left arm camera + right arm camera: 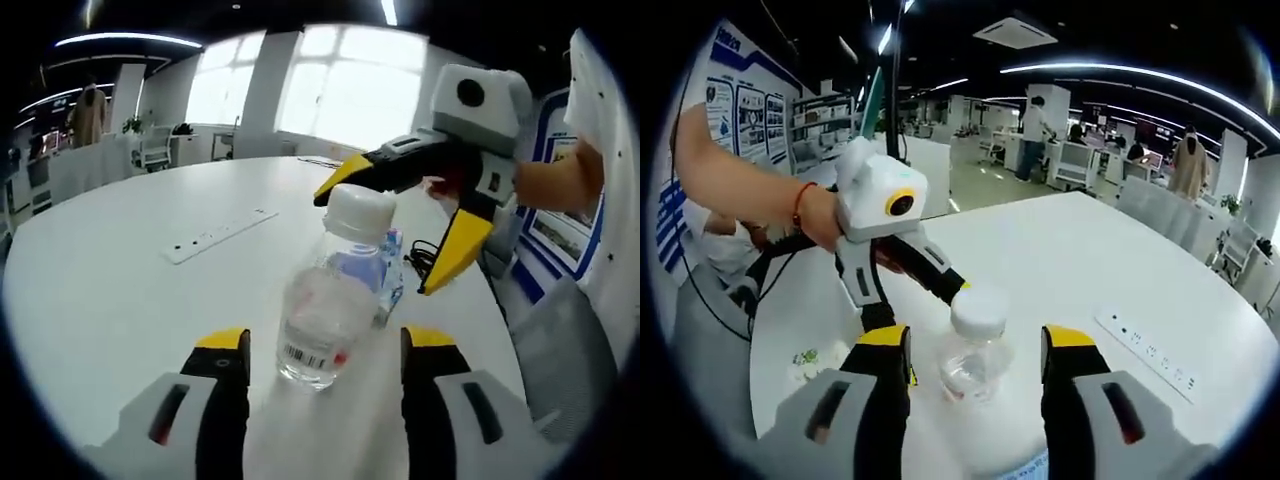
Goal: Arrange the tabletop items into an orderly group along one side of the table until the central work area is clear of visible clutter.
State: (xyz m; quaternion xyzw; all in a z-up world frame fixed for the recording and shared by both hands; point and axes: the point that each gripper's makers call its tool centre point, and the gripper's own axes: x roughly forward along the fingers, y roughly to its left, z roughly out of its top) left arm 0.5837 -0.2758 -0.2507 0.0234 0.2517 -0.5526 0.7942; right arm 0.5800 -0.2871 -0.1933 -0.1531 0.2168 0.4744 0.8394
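Near the table's edge, upright on the white table (pixel 120 290), we list one clear plastic bottle (pixel 330 300) with a white screw cap (pixel 360 212), a barcode label low on its side, and what looks like little liquid inside. We judge it light, thin-walled, smooth and likely to tip or slip; the ribbed cap or the neck just under it seems the surest hold, the body a softer one that may dent. Our left gripper (pixel 325 355) stands spread, its jaws either side of the bottle's base, not closed on it. Our right gripper (pixel 975 350) is likewise parted, grasping nothing, the bottle standing ahead between its jaws. Behind the bottle lies a small blue-and-white packet (pixel 392 268), then a black cable (pixel 422 256). Farther off, a white power strip (pixel 220 235) rests flat on the table. A small green-printed wrapper (pixel 805 358) sits near the table's edge.
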